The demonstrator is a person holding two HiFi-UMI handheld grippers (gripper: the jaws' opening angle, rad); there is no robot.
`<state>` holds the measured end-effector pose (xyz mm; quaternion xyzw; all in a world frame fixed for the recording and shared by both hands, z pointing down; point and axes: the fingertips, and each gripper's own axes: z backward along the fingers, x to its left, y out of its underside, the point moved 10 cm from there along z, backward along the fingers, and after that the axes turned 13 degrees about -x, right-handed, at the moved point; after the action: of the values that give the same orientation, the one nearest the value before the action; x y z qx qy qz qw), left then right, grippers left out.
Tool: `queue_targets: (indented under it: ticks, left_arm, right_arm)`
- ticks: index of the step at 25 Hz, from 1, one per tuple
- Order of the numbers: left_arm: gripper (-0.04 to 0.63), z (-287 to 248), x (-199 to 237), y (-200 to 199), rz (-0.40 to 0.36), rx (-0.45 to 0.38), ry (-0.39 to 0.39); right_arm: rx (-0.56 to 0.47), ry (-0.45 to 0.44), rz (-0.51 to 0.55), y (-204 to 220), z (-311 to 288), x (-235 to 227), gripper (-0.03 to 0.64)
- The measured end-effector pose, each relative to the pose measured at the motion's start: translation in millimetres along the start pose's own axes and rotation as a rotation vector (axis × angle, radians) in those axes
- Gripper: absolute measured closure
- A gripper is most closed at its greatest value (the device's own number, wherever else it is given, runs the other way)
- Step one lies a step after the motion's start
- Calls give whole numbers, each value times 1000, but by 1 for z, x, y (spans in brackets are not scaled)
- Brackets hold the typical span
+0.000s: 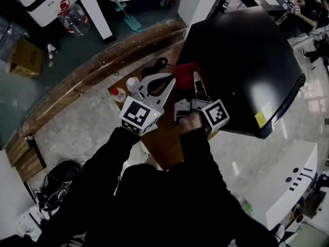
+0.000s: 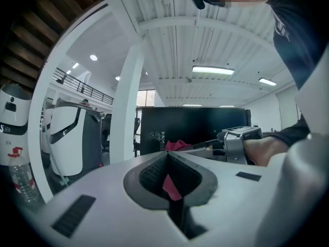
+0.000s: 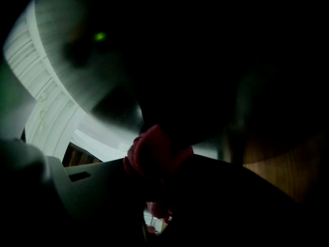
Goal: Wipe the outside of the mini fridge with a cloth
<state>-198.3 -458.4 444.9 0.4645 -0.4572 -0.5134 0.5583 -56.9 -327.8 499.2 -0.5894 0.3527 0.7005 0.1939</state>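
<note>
The mini fridge (image 1: 241, 60), a boxy black cabinet with a glossy, mirror-smooth top, is found ahead of and to the right of both tongs. Its finish is judged the chief hazard. If the hard plastic tips were pressed on without the cloth spread under them, the sheen could be scratched, and streaks would show readily on so reflective a skin. A brown wooden surface (image 1: 164, 143) is seen beneath the tongs.

The right tongs (image 1: 197, 81) are clamped on the cloth (image 3: 154, 156), a soft, red, crumpled wad bunched at their tips beside the fridge's near left side. Contact with the fridge cannot be confirmed, as the right gripper view is almost wholly dark. Only a small pinch seems to be taken, so the wad could be dragged out of the jaws by friction during a stroke.

The left tongs (image 2: 167, 156), of smooth pale plastic with ribbed dark pads, are closed tip to tip just left of the right ones. A red sliver is seen in the hollow behind their tips, and whether it is gripped cannot be told. With the two pairs so near, a knock between them is possible. A small red-capped bottle (image 1: 117, 93) is seen left of the left tongs and could be toppled by a wide sweep.
</note>
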Motion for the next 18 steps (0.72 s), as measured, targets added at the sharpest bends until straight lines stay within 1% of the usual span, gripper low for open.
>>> queue_targets:
  ticks: [4, 6, 8, 11, 15, 18]
  left_arm:
    - [589, -6, 2, 38, 41, 30, 35]
    - [589, -8, 3, 57, 65, 50, 40]
    - [589, -9, 3, 74, 70, 77, 38]
    - [589, -9, 3, 97, 75, 131, 26]
    - [589, -13, -1, 134, 115, 224, 17]
    - [589, -16, -3, 157, 119, 293, 11]
  right_arm:
    - [18, 45, 0, 9, -2, -31, 514]
    - [29, 67, 16, 13, -2, -46, 514]
    - [36, 102, 18, 17, -1, -62, 512]
    - [46, 149, 0, 23, 0, -88, 512]
    - [54, 181, -51, 31, 0, -126, 514]
    - [77, 216, -44, 38, 1, -152, 514]
